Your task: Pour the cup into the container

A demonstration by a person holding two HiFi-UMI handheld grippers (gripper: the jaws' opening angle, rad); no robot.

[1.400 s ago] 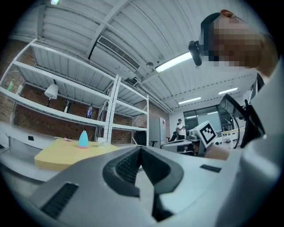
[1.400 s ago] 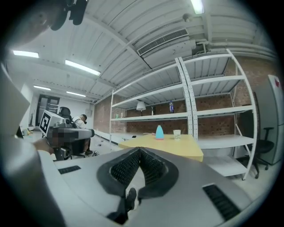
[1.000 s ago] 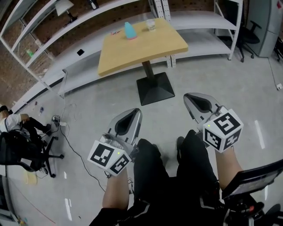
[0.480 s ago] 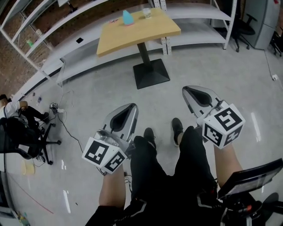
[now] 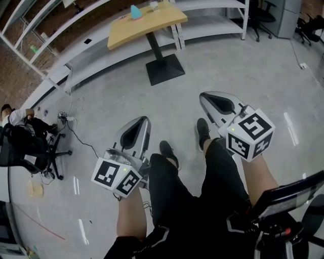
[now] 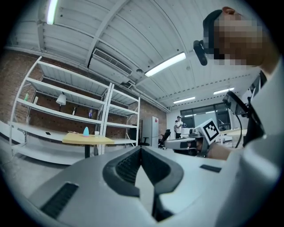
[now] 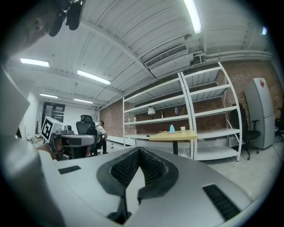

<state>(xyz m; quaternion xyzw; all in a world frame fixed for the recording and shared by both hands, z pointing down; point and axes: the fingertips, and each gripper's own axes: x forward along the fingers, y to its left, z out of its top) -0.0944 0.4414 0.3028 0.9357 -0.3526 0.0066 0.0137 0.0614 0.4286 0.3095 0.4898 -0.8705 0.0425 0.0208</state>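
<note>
The cup and the blue container stand on the counter well ahead of the jaws, which are pressed together, empty, on left gripper and right gripper.

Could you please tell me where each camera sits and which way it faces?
Head view: on the person's head, looking steeply down at the floor; shows forearms, legs, left gripper, right gripper; table far ahead.
Left gripper view: on the left gripper, facing level along its shut, empty jaws toward the table; right gripper at right.
Right gripper view: on the right gripper, level along its shut jaws; left gripper at left.
Shared: both gripper views see the table's cup.
</note>
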